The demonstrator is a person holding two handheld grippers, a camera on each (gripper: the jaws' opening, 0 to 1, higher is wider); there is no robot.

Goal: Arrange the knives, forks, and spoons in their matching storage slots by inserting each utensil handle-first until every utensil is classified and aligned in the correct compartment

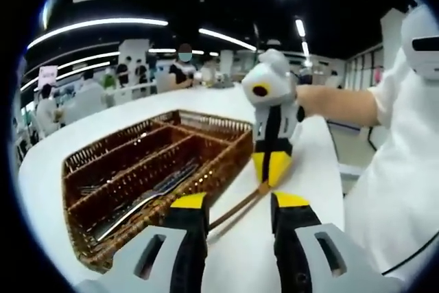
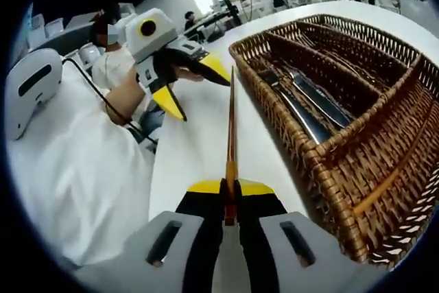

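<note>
A thin brown wooden utensil (image 2: 231, 121) points forward from my right gripper (image 2: 231, 186), which is shut on its near end; I cannot tell what kind of utensil it is. In the left gripper view the same utensil (image 1: 236, 211) slants down from the right gripper (image 1: 269, 178) toward my left gripper (image 1: 240, 204), which stands open with nothing in it. The left gripper (image 2: 206, 101) also hangs open over the table's edge. Beside them sits a woven divided basket (image 1: 230, 159), (image 2: 322, 149) with metal knives (image 1: 147, 193), (image 2: 309, 111) lying in one long compartment.
The basket rests on a white table (image 1: 305, 149), (image 2: 199, 149). The person's white sleeve (image 1: 398, 169) and body (image 2: 75, 169) are close to the table edge. Several people stand at tables in the background.
</note>
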